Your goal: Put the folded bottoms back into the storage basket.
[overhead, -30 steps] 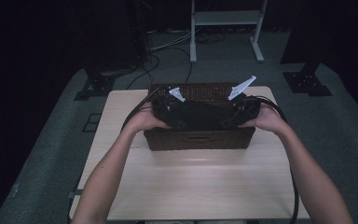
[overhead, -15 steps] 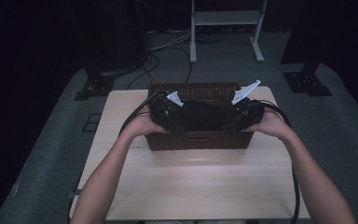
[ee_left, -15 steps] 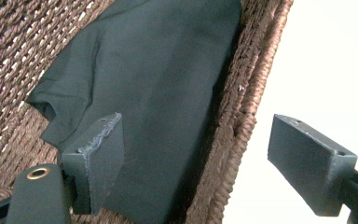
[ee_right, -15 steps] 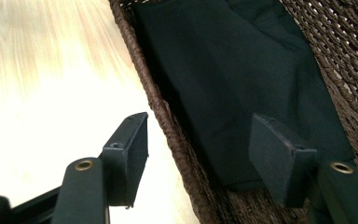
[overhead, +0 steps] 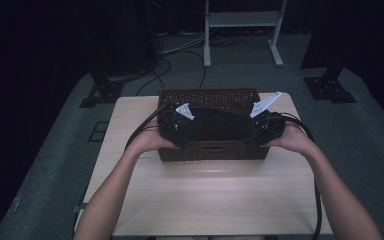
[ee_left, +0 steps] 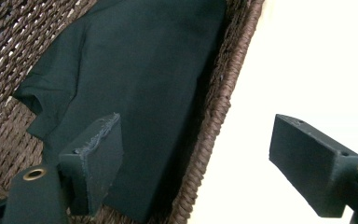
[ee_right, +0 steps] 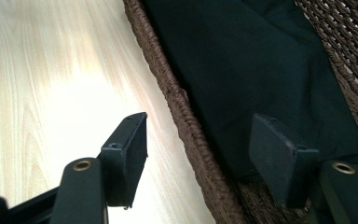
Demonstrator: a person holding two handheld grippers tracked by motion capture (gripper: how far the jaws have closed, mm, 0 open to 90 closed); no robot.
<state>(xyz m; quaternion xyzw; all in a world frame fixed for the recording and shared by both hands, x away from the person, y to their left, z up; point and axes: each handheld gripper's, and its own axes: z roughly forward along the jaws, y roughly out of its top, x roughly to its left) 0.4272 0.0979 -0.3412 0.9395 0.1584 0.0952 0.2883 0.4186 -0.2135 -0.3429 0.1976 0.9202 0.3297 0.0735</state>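
A brown woven basket (overhead: pixel 213 150) is seen standing on the pale wooden desk (overhead: pixel 205 195), toward the desk's far edge, and a dark cloth (overhead: pixel 212 125) is laid inside it, spread across most of its bottom. At the basket's left end the left gripper (overhead: pixel 172 127) is held by the left hand (overhead: pixel 147 142), which is pressed against the basket's left wall. In the left gripper view the left gripper (ee_left: pixel 205 161) has its jaws spread wide, released, with the basket's braided rim (ee_left: pixel 216 116) running up between them; one jaw is over the dark cloth (ee_left: pixel 140 79) inside the basket and the other is over the bare desk (ee_left: pixel 317 60) outside it. At the basket's right end the right gripper (overhead: pixel 270 127) is held by the right hand (overhead: pixel 292 140), just beside the basket's right wall. In the right gripper view the right gripper (ee_right: pixel 200 158) likewise has its jaws parted and grasping nothing, set astride the basket's rim (ee_right: pixel 177 98): one jaw is over the desk (ee_right: pixel 51 84) outside the basket, the other over the dark cloth (ee_right: pixel 242 60) within it. Whether either jaw touches the rim cannot be told.
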